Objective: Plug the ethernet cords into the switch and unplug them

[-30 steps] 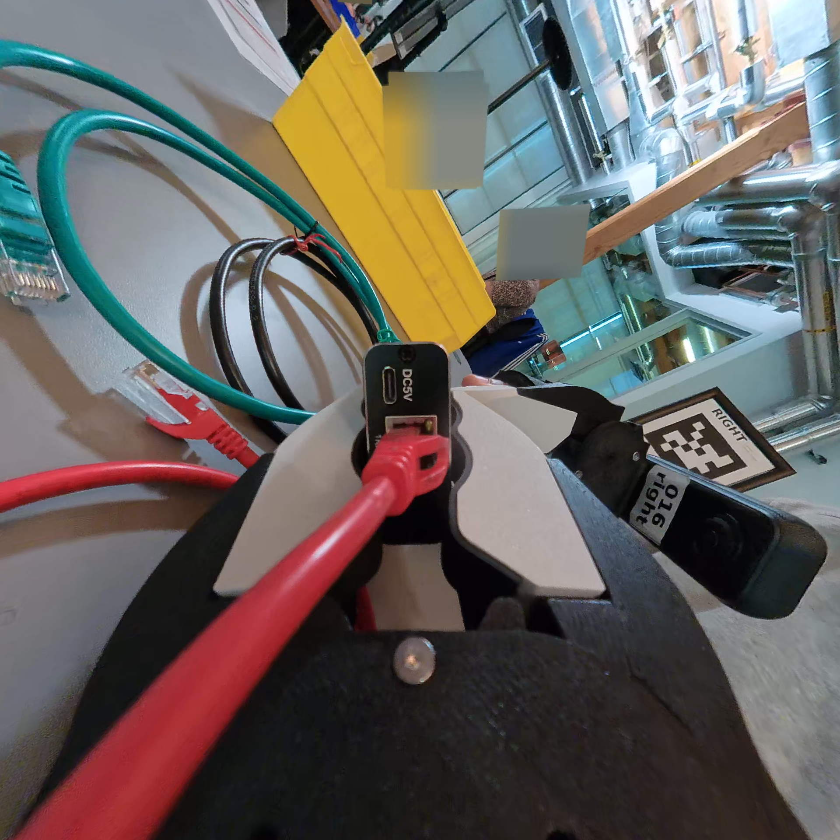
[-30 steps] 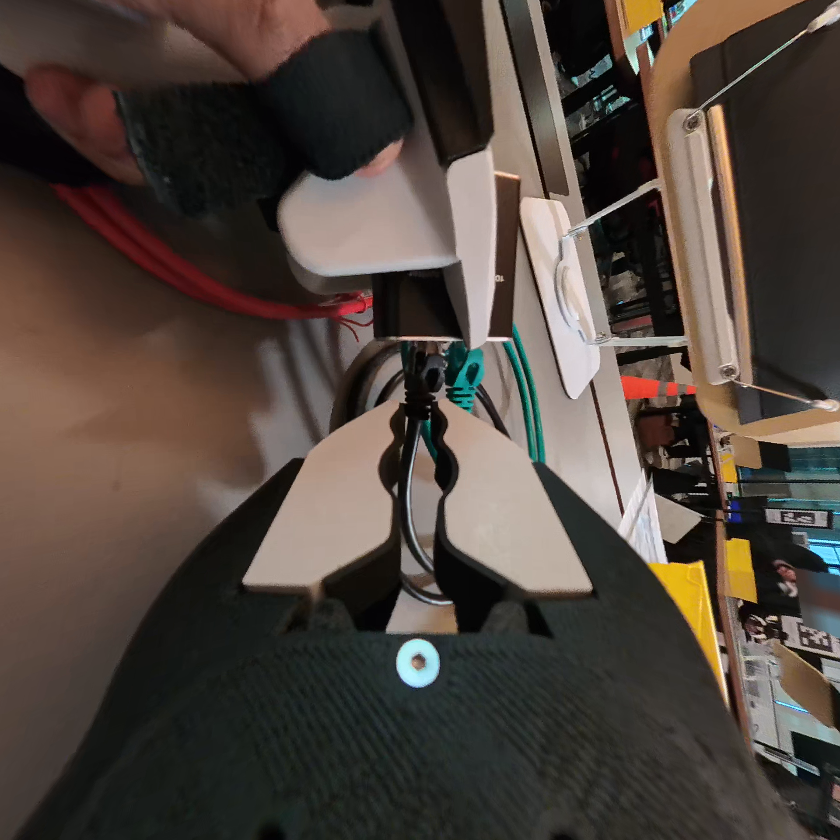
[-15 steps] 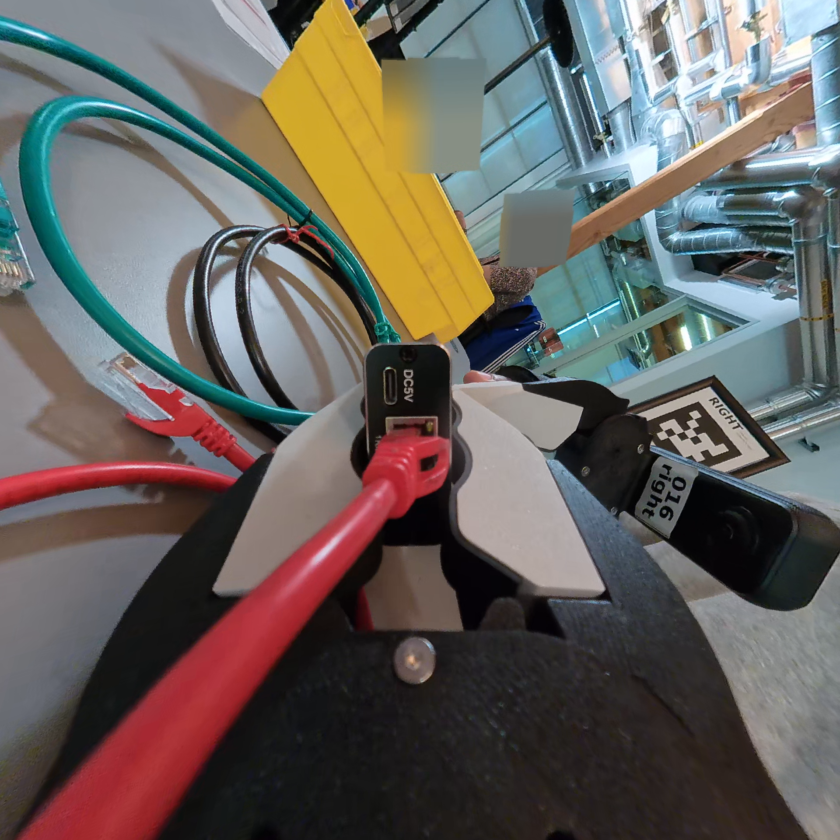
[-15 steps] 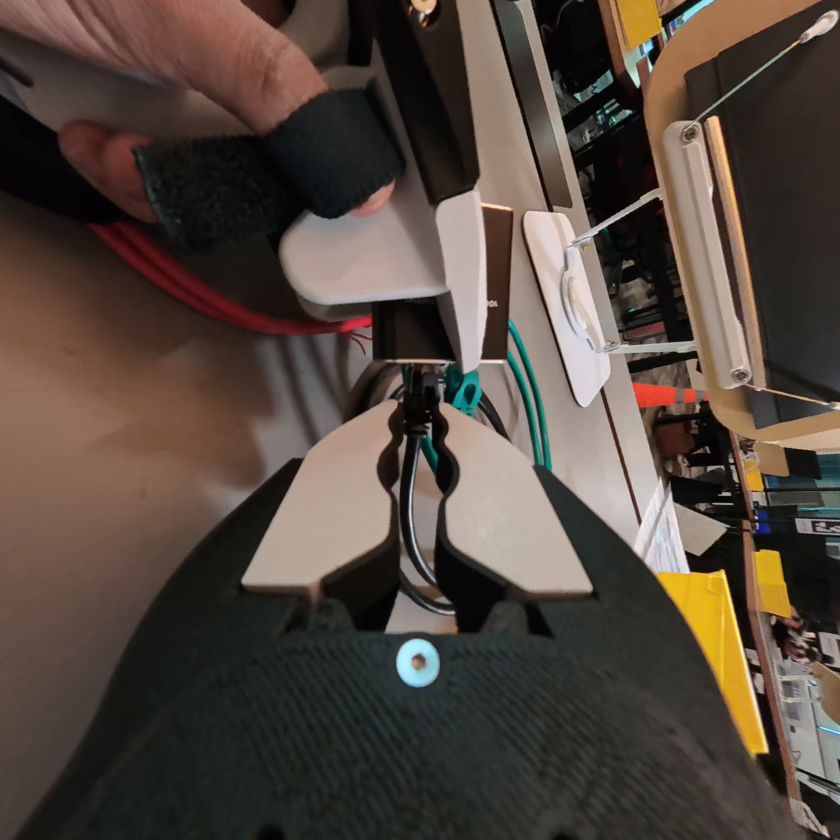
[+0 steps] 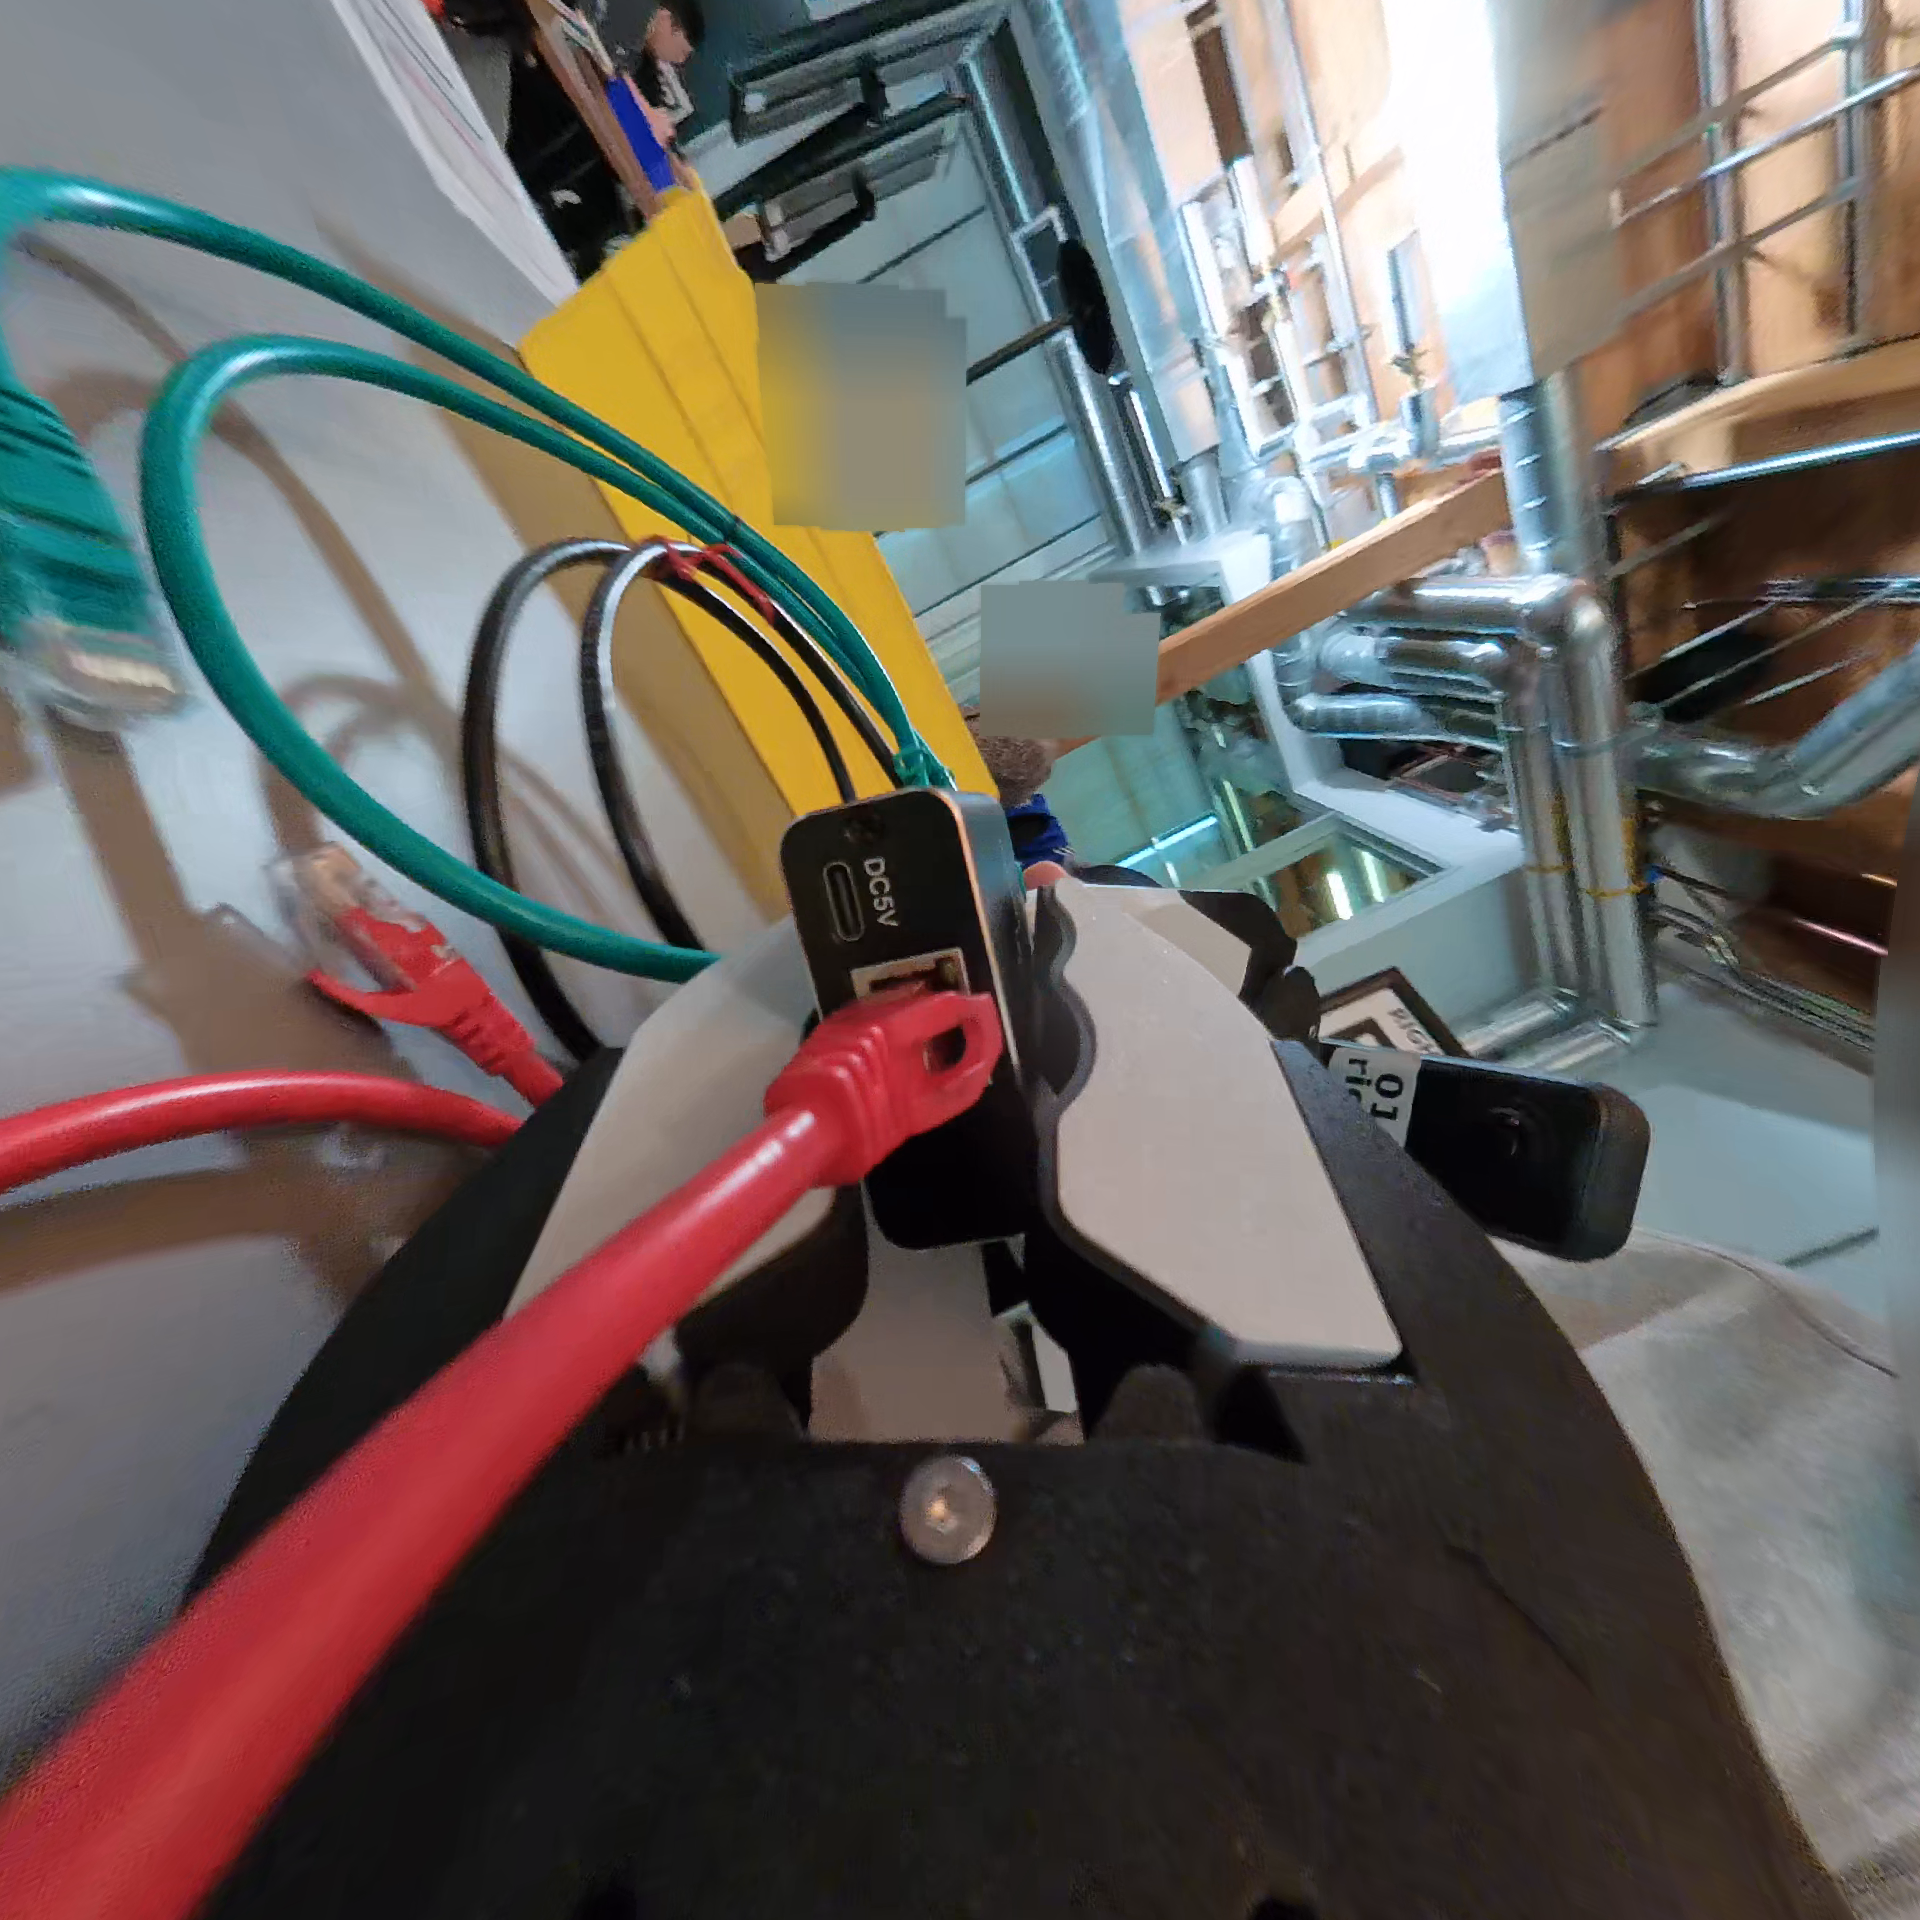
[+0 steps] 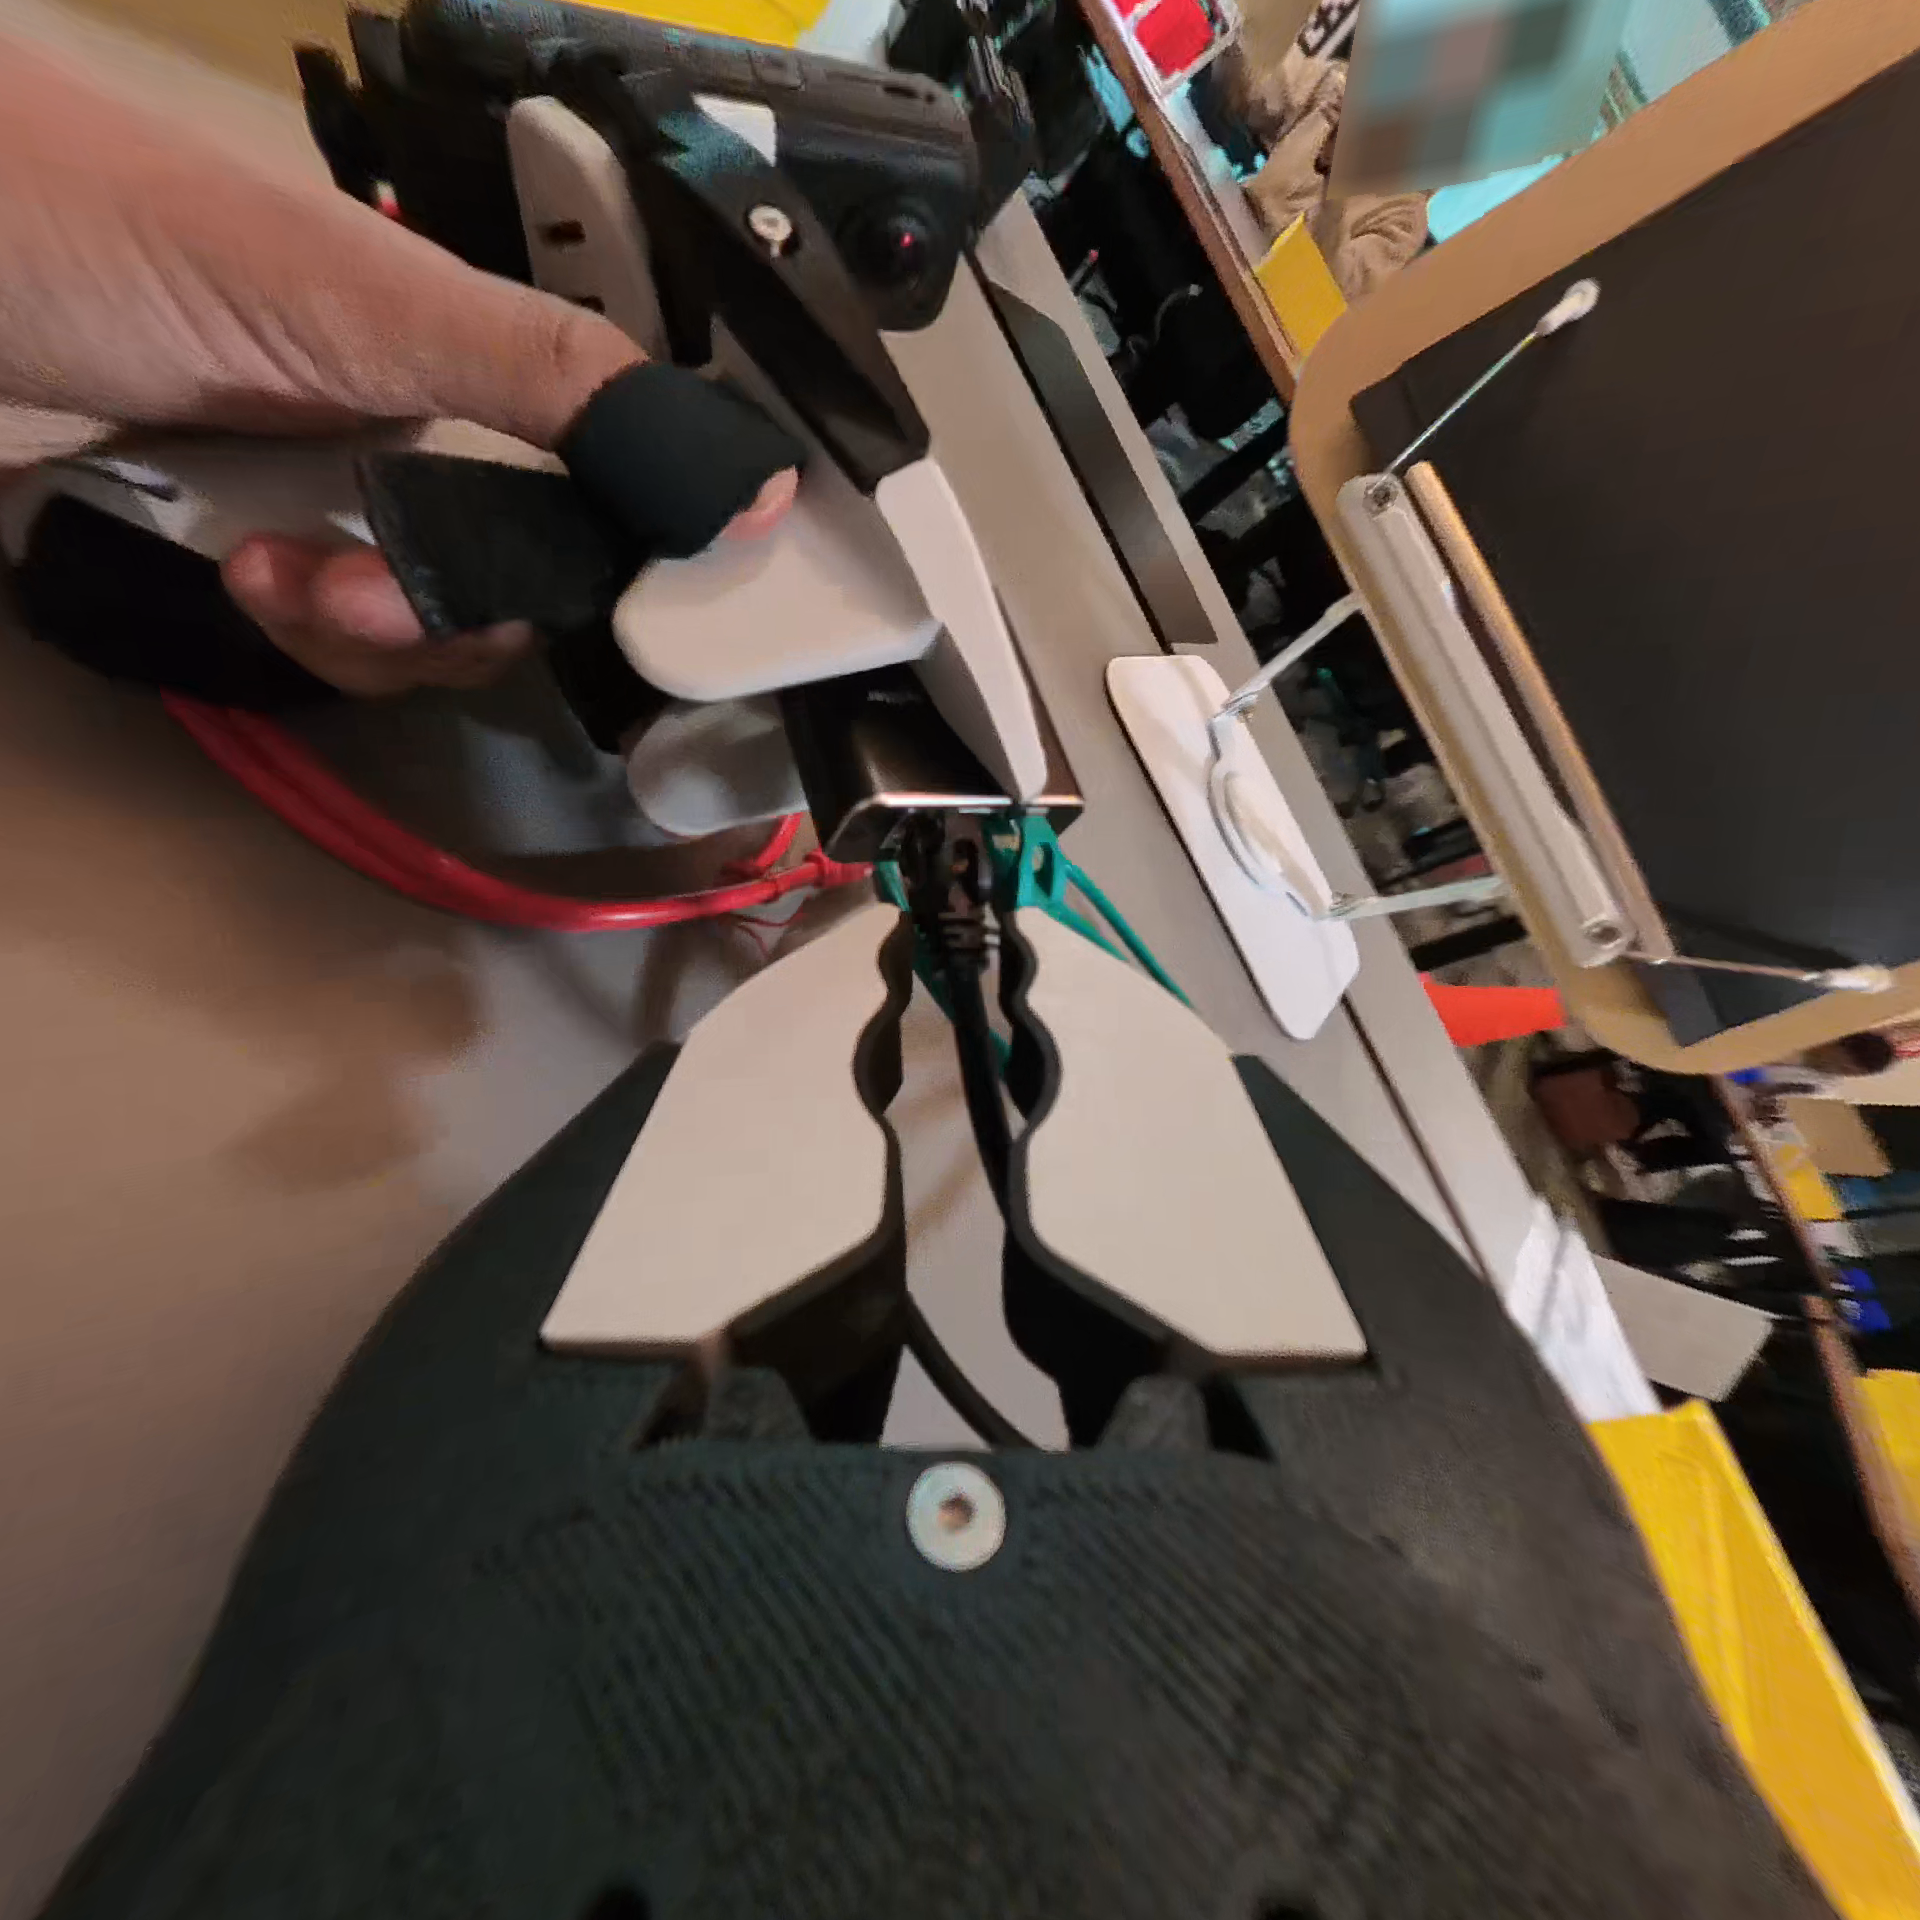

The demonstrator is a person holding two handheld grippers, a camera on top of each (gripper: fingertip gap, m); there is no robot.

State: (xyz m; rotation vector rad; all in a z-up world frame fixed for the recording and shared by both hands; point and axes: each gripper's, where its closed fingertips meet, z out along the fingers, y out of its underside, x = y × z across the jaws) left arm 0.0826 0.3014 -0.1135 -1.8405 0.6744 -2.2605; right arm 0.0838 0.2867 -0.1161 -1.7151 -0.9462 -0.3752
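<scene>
My left gripper (image 5: 914, 940) is shut on the small black switch (image 5: 894, 883) and holds it above the grey table. A red ethernet cord (image 5: 623, 1278) is plugged into the switch's near port. In the right wrist view the switch (image 6: 914, 758) hangs in the left gripper (image 6: 831, 665), with a black cord's plug (image 6: 948, 894) and a green plug (image 6: 1029, 862) in its other side. My right gripper (image 6: 954, 935) is closed on the black plug's boot, and its cord runs back between the fingers.
A loose red plug (image 5: 405, 966) and a loose green plug (image 5: 73, 613) lie on the table to the left. A yellow bin (image 5: 675, 416) stands behind them. A white stand base (image 6: 1236, 852) and a black panel (image 6: 1714, 520) are to the right. A hand (image 6: 312, 312) holds the left gripper.
Both grippers swung and the views blurred. The switch has twisted in my left gripper. My right fingers stand slightly wider, now around the black plug's boot rather than the thin cord.
</scene>
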